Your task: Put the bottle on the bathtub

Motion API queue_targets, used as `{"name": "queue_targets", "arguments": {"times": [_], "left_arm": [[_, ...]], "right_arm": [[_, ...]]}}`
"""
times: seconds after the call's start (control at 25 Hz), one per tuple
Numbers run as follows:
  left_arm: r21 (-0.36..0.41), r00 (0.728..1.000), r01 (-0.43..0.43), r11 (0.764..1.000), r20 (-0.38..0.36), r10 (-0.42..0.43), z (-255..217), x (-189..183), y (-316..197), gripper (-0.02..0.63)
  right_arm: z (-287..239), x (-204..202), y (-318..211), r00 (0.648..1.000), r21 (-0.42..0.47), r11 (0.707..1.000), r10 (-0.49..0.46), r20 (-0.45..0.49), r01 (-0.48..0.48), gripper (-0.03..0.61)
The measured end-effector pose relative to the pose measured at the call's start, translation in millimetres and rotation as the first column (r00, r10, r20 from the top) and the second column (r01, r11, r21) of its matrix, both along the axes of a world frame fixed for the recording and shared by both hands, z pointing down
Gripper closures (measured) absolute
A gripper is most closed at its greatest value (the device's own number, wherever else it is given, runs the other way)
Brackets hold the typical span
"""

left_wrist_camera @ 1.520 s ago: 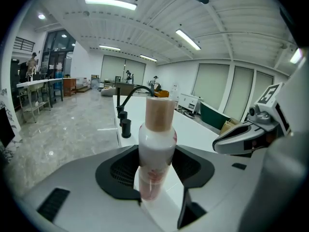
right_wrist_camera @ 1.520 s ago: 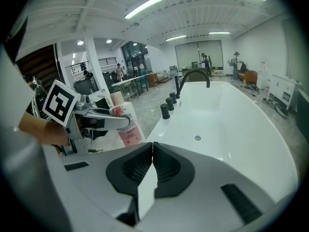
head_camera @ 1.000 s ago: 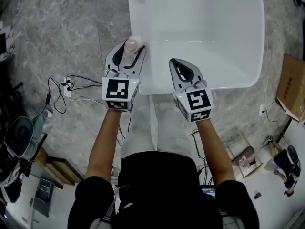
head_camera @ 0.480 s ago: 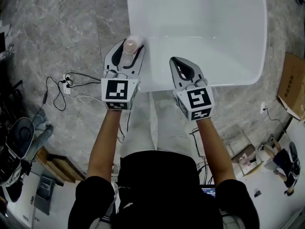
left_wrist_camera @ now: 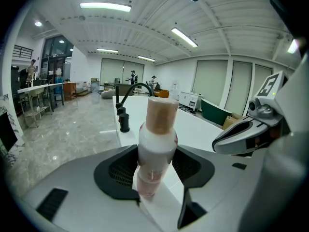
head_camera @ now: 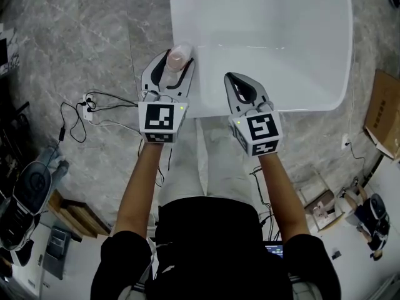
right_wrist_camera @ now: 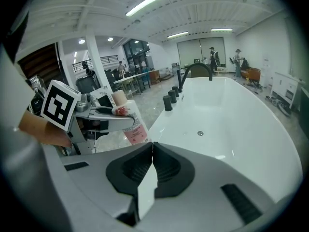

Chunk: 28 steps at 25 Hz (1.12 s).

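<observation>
While it hovers at the rim of the white bathtub (head_camera: 294,102), bottle (left_wrist_camera: 155,144): white plastic, tan cap; pinched mid-body by left gripper (head_camera: 169,67);
Handling: likely light, stiff, slippery; hold the body;
Right gripper (right_wrist_camera: 150,145): jaws together, empty

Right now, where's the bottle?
In the head view, the bottle is clamped in the left gripper at the near left corner of the bathtub.

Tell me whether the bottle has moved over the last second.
No. The bottle, clamped in the left gripper, remains at the same spot against the bathtub's left rim.
</observation>
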<state>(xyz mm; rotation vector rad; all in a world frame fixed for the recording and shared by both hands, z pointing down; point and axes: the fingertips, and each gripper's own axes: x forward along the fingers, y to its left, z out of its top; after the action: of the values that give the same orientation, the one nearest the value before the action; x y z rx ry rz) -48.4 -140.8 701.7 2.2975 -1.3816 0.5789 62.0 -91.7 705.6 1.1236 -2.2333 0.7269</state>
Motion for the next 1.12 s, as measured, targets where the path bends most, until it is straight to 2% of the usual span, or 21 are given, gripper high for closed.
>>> {"name": "queue_targets", "arguments": {"times": [0.2,0.36,0.52,0.8,0.96,1.12], "left_arm": [[-0.020,1.000,-0.017,1.000,-0.016,0.016,-1.9,3.4,3.2,0.374],[-0.066,0.999,-0.033,0.997,-0.005,0.033,4.6,5.3,15.8,0.344],[-0.101,1.000,-0.027,0.994,0.000,0.027,6.3,-3.0,28.5,0.342],[-0.140,0.998,-0.034,0.990,-0.066,0.025,-21.4,-4.8,48.4,0.344],[-0.139,0.998,-0.035,0.990,-0.061,0.026,-44.3,-9.1,52.6,0.371],[-0.116,0.998,-0.039,0.993,-0.047,0.033,-70.4,-18.9,50.4,0.447]], "right_arm": [[-7.1,-0.4,-0.3,1.000,0.010,1.000,-0.005,-0.008,0.005,0.555],[-13.7,-0.9,-0.9,1.000,0.020,1.000,-0.012,-0.009,0.012,0.555],[-24.2,-7.5,-6.5,1.000,0.033,0.999,-0.019,-0.011,0.019,0.555],[-55.1,-14.5,-7.7,0.999,0.065,0.997,-0.028,-0.019,0.029,0.555],[-78.1,-21.3,-5.6,0.999,0.086,0.995,-0.047,-0.024,0.049,0.555],[-99.6,-28.4,-7.6,0.998,0.098,0.993,-0.057,-0.026,0.059,0.555]]}}
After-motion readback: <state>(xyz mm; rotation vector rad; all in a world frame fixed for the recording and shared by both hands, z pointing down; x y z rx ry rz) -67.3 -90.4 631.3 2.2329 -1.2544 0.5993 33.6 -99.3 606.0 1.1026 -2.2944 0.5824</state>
